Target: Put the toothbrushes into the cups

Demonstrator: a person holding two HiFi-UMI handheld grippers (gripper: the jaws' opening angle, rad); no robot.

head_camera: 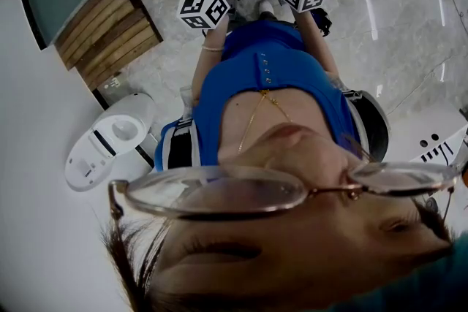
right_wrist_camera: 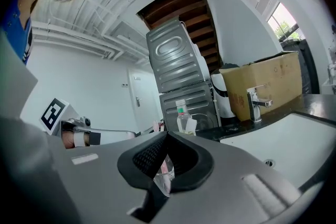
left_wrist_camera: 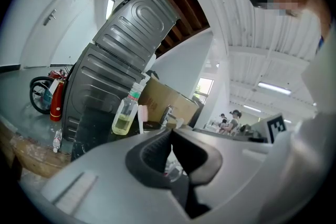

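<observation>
Zero toothbrushes gripped: you're at the opening reach.
What looks like a pink toothbrush (left_wrist_camera: 141, 118) stands upright just beside the bottle (left_wrist_camera: 125, 118) on the dark counter (right_wrist_camera: 239, 124) ahead of you; the cups can't be made out for certain. Your left tool (left_wrist_camera: 171, 131) and right tool (right_wrist_camera: 167, 135) are both fully closed, tips together, nothing between them, held out roughly level before your chest. Next, you'd likely open one tool, bring its jaws either side of the handle, and close squarely so the brush doesn't tip.
</observation>
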